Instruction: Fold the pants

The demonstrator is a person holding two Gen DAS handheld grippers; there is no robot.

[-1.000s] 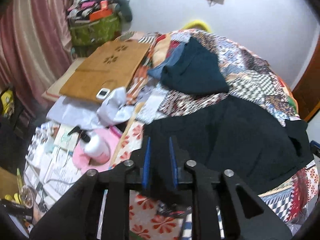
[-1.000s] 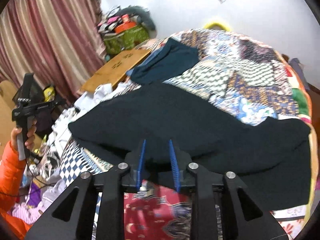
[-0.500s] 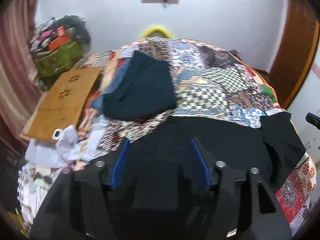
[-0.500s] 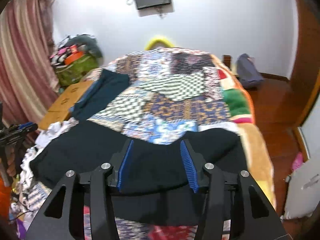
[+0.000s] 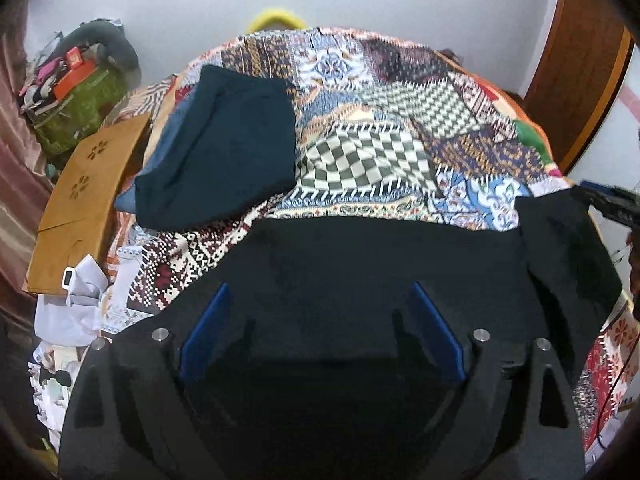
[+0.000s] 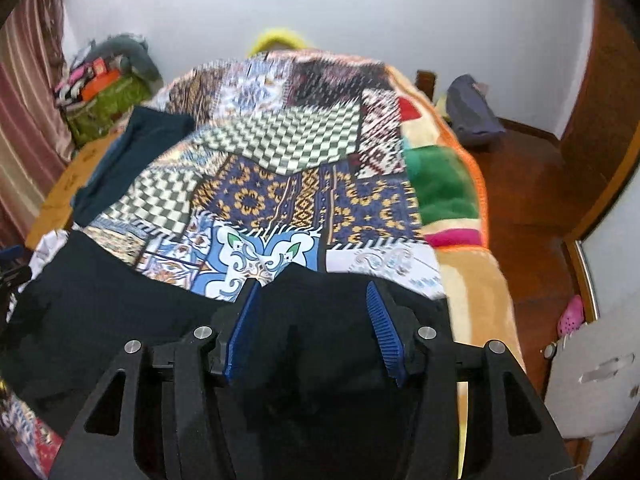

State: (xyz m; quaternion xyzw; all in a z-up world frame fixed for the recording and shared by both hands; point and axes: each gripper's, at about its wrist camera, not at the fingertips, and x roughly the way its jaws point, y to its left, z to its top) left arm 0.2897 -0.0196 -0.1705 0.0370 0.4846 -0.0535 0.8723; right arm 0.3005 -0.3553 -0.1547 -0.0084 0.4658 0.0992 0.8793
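Observation:
The black pants (image 5: 360, 256) lie spread across the near edge of the patchwork bed cover (image 5: 380, 128). My left gripper (image 5: 320, 296) is open, its blue pads wide apart just above the pants' left part. In the right wrist view the pants (image 6: 100, 304) run leftward, and my right gripper (image 6: 312, 292) is open over their right end. Neither gripper holds cloth. The right gripper's tip also shows at the right edge of the left wrist view (image 5: 608, 200).
A folded dark teal garment (image 5: 224, 152) lies on the bed's far left. A brown lap board (image 5: 84, 196) and papers sit left of the bed. A green bag (image 5: 76, 112) stands in the corner. Wooden floor and a door (image 6: 592, 128) are on the right.
Both grippers were shut on the pants a second ago. They have opened, released the cloth onto the bed, and swung to face up the bed.

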